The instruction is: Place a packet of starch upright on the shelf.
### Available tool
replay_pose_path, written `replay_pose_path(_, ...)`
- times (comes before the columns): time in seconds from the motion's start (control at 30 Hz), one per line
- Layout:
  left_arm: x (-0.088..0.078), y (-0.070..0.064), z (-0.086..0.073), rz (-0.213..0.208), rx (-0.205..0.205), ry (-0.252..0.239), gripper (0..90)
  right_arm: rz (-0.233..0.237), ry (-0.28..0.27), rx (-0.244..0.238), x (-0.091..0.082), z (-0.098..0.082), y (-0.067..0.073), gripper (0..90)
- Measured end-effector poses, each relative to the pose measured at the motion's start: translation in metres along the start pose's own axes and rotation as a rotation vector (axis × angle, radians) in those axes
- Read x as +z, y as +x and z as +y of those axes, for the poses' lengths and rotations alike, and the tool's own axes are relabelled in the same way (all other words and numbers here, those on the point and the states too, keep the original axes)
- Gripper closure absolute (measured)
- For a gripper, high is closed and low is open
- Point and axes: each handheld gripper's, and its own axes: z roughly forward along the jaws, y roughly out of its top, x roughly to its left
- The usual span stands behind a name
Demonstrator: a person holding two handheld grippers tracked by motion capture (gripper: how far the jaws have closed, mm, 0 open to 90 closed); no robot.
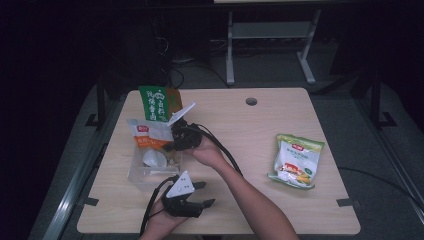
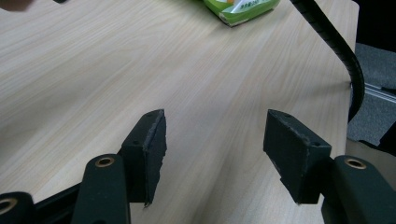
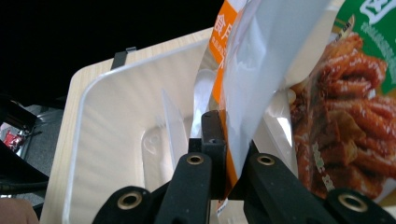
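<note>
Orange-and-white pouch clamped in right gripper over clear bin; green packet behind; left gripper released

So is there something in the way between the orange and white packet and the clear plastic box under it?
Nothing visible. The right gripper holds the orange and white packet over the clear plastic box; the green packet is beside it, not underneath.

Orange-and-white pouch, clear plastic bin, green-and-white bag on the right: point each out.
orange-and-white pouch [image 1: 146,134], high view, its front face
clear plastic bin [image 1: 142,176], high view, near wall
green-and-white bag [image 1: 296,160], high view, middle of front
</note>
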Motion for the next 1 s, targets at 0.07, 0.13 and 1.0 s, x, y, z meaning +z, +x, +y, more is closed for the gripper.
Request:
replay_pose_path(0.07, 0.000, 0.000, 0.000, -0.001, 0.002, 0.001, 39.0, -0.005, 0.005, -0.002, 0.000, -0.003, -0.002, 89.5)
replay_pose_path(0.13, 0.001, 0.000, 0.000, -0.001, 0.001, -0.001, 39.0, -0.009, 0.008, -0.004, 0.001, -0.006, -0.004, 89.4)
replay_pose_path(1.0, 0.002, 0.005, -0.001, 0.010, -0.022, 0.011, 36.3, -0.023, -0.013, 0.032, -0.037, -0.013, -0.006, 66.1)
